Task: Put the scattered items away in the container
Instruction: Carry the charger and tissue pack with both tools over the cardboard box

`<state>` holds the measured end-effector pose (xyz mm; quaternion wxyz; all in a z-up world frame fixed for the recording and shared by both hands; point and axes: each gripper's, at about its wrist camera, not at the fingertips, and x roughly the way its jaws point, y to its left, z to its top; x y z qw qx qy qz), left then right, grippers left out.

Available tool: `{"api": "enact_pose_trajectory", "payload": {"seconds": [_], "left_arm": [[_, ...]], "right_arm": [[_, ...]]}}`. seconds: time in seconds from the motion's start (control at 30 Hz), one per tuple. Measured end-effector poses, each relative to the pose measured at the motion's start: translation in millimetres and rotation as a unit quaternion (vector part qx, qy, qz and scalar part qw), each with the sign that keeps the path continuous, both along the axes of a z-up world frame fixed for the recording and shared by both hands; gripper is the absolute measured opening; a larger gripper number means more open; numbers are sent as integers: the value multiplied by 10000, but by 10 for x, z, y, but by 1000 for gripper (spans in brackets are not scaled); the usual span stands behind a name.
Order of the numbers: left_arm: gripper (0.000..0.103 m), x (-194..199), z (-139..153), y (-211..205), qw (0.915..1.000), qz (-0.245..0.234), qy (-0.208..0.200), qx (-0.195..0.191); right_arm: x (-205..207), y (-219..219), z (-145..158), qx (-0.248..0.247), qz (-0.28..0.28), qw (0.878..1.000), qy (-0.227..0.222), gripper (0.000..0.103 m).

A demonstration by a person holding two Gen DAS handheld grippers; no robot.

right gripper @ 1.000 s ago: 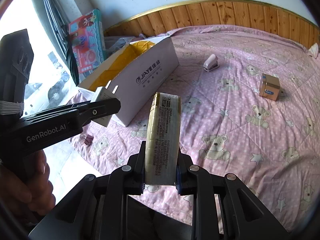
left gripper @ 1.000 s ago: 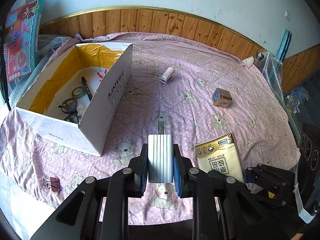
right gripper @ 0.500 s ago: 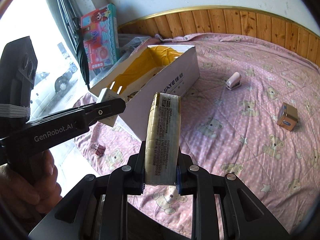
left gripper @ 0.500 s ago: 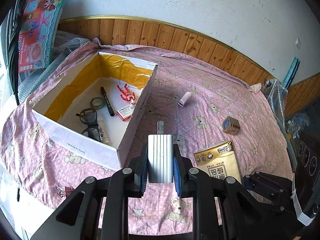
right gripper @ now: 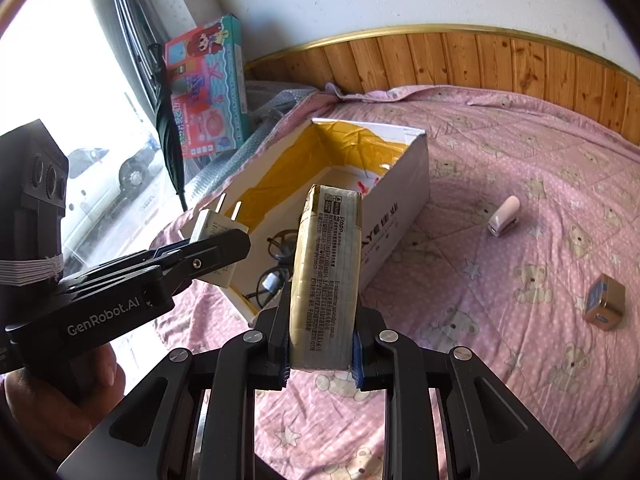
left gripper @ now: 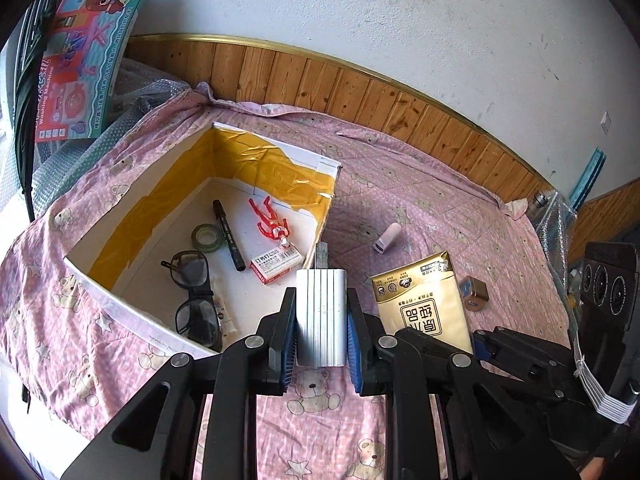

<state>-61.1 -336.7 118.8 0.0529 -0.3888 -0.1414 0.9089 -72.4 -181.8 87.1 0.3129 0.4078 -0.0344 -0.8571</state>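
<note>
I am working over a pink quilt [left gripper: 400,200] printed with bears and stars, running back to wood panelling [left gripper: 360,92] under a white wall. A colourful toy box [right gripper: 208,88] is leaning in the corner off to my left, by a bright window.

My left gripper [left gripper: 321,332] is clenching a white plug adapter [left gripper: 321,316], its prongs pointing forward. The open cardboard box [left gripper: 120,312] is sitting just ahead and left of it, with glasses [left gripper: 192,296], a tape roll [left gripper: 207,238], a black marker [left gripper: 229,236], a red figure [left gripper: 272,220] and a small red-and-white packet [left gripper: 276,265] lying inside.

My right gripper [right gripper: 321,340] is gripping a gold tissue pack [right gripper: 326,276] upright on its edge, with the box just beyond and left of it.

Ahead and right of both tools, 2 things are lying loose on the quilt: a small white stapler [right gripper: 504,222] and a little gold cube box [right gripper: 604,307].
</note>
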Motion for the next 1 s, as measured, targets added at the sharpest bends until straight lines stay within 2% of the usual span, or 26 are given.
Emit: {"api": "enact_pose_trajectory", "payload": {"seconds": [0.27,0.43,0.7,0.83,1.0], "left_arm": [[23,-235,-91,-639,9976,599,-130,318],[23,-346,-152,-805,9970,625,-253,372],[23,-658,-222,-662,9972,217,-577,413],[23,-722,-348,-482,9963,17,-766,392],[23,-771,-499,-308,9959,-49,-908,-19]], "right_arm": [[-337,-376,105,29,282,9995,117,23],[-498,-582,193,89,437,9986,270,23],[-1005,-802,302,340,559,9972,373,23],[-1291,-965,255,508,796,9953,190,23],[-1572,-1156,149,791,1153,9902,-17,23]]}}
